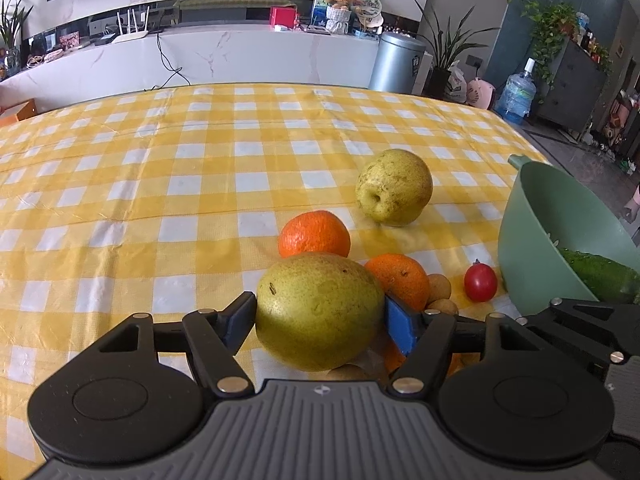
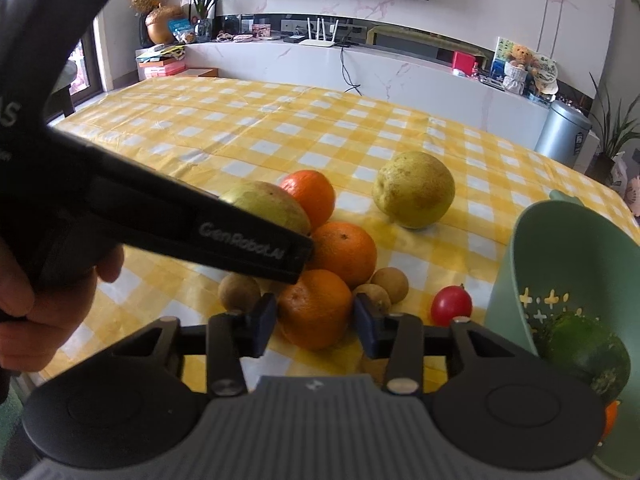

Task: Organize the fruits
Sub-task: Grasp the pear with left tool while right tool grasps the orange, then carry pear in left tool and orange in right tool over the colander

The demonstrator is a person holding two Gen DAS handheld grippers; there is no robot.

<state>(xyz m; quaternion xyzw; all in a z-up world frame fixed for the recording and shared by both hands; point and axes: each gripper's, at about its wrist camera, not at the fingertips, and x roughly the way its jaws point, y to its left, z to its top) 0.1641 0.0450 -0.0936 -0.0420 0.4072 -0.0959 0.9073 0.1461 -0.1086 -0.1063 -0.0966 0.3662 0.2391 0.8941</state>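
Yellow-and-white checked cloth covers the long table, with a white marble counter and a dark wall screen behind it. Near the front edge the fruit sits in a loose cluster. The left gripper has its jaws spread wide around a large green-yellow pear, both blue pads touching its sides. The right gripper pinches a round orange between its pads, the jaws much narrower. Behind that one sit two more oranges, close together, and a second yellowish pear lies apart, further back. Small brown round fruits lie around the held orange, and a small red tomato sits just beside a tilted pale-green plastic colander, which holds something dark green. A hand grips the left tool's black handle.
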